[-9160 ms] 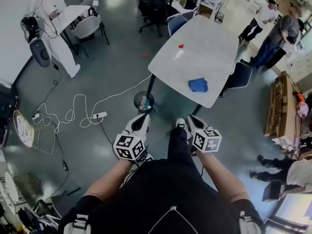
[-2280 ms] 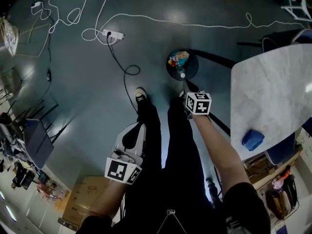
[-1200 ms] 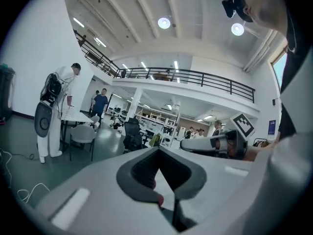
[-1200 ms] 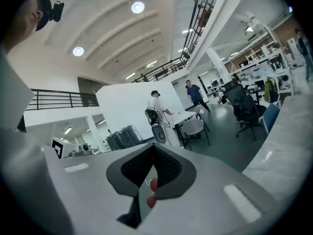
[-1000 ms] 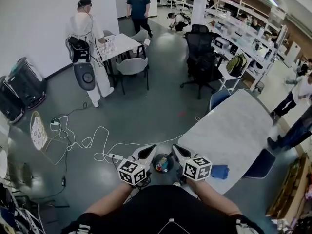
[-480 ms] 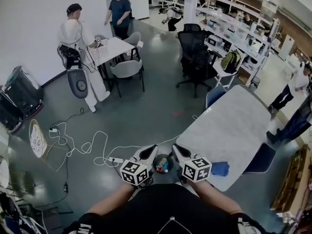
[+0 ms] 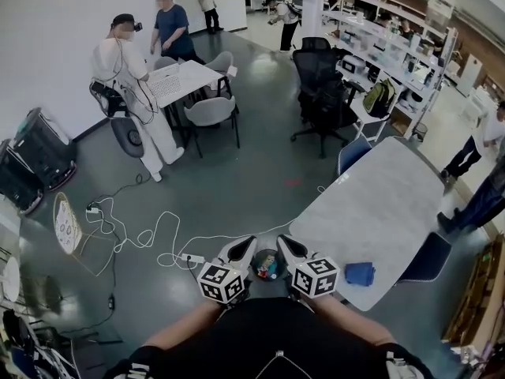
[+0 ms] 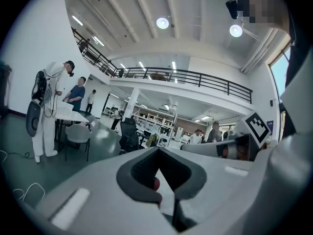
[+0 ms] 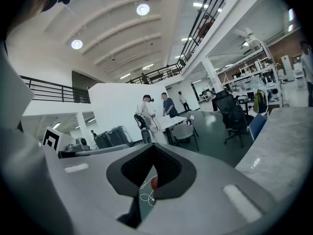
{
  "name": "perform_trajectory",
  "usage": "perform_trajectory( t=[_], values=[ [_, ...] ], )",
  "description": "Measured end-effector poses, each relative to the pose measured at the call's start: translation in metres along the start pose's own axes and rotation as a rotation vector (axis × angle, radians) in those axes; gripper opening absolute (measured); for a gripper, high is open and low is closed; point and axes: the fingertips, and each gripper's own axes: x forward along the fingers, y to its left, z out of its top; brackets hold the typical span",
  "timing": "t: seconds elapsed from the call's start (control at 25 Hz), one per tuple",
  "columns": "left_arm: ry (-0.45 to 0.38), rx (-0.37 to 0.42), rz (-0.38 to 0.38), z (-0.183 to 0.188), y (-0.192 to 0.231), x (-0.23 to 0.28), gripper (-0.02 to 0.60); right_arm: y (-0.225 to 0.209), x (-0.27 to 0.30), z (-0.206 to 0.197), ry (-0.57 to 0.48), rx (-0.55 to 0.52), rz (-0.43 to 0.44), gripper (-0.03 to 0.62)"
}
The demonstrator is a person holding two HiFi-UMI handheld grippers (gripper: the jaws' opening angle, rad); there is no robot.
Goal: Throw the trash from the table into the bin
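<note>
On the floor [image 7: 237, 172], the bin [image 7: 267, 268] holds colourful scraps, apparently wrappers. Left gripper [image 7: 245, 244] and right gripper [image 7: 282, 242] hover either side of the bin, jaws closed on nothing. Right of the bin, a blue cloth [image 7: 359, 273] lies on the table [image 7: 387, 204].

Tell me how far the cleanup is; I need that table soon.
Done: colourful trash sits in the bin. In hand: nothing; the left gripper and right gripper are both shut, empty. Left: one blue item on the table.
</note>
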Motion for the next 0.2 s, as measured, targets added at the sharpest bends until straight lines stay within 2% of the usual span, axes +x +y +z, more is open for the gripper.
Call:
perform_trajectory(
  t=[0.2],
  values=[
    [-0.004, -0.009, 0.019, 0.0054, -0.0034, -0.0001, 0.0, 0.006, -0.0002, -0.0005, 0.018, -0.007, 0.018, 0.026]
  ],
)
